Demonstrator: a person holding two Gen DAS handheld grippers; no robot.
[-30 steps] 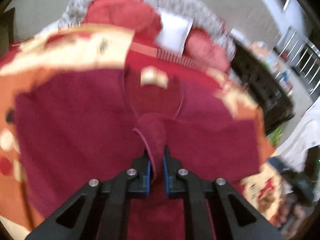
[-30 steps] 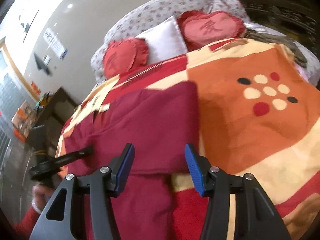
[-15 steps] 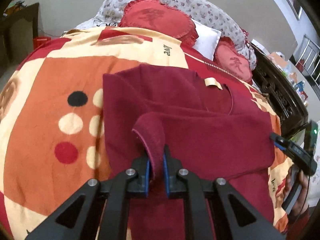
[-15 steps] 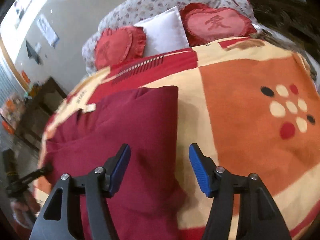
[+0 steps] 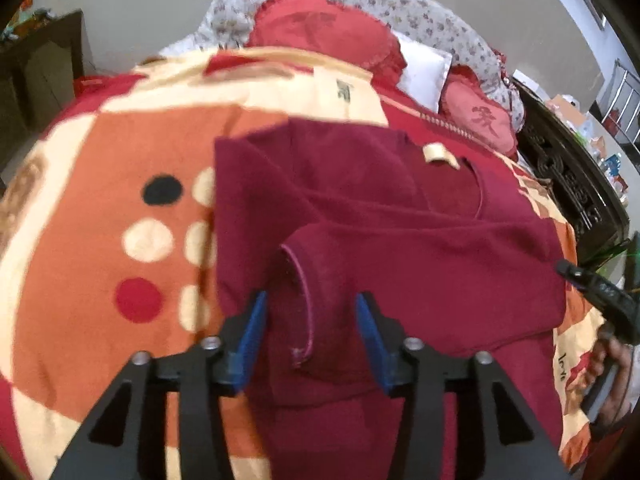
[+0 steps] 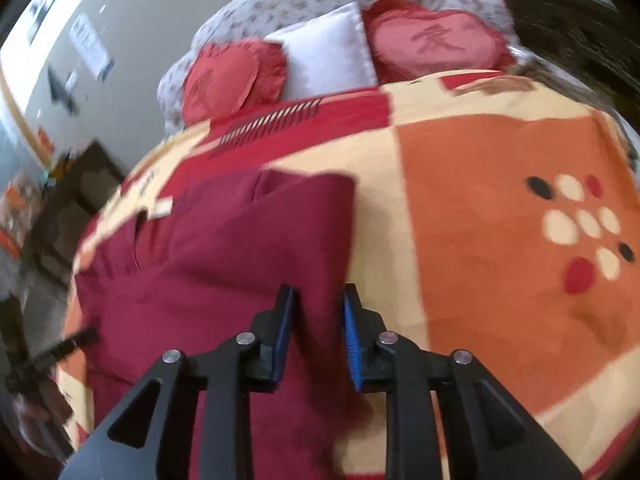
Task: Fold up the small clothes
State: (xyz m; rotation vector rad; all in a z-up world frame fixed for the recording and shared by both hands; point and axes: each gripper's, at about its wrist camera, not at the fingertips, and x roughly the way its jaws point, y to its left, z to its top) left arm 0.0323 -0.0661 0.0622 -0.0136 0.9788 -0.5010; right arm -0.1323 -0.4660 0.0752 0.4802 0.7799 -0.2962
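Maroon shirt (image 5: pixel 420 264) sprawled mid-frame on orange patterned bed blanket (image 5: pixel 92 248), sleeve folded across chest. Left tongs (image 5: pixel 310 330) spread wide, cuff lying loose between pads — sleeve fold looks laid. Right tongs (image 6: pixel 316 330) narrowed around shirt's side edge, grip not clearly closed. Next: pinch edge, fold inward.

- One maroon shirt (image 5: pixel 400 248), with one pale neck label (image 5: pixel 440 155).
- Two heart-shaped red cushions (image 6: pixel 436 46).
- One white pillow (image 6: pixel 328 56).
- One patterned blanket (image 6: pixel 480 168) over one bed.
- Two claws: left claw (image 5: pixel 310 336), right claw (image 6: pixel 318 336).
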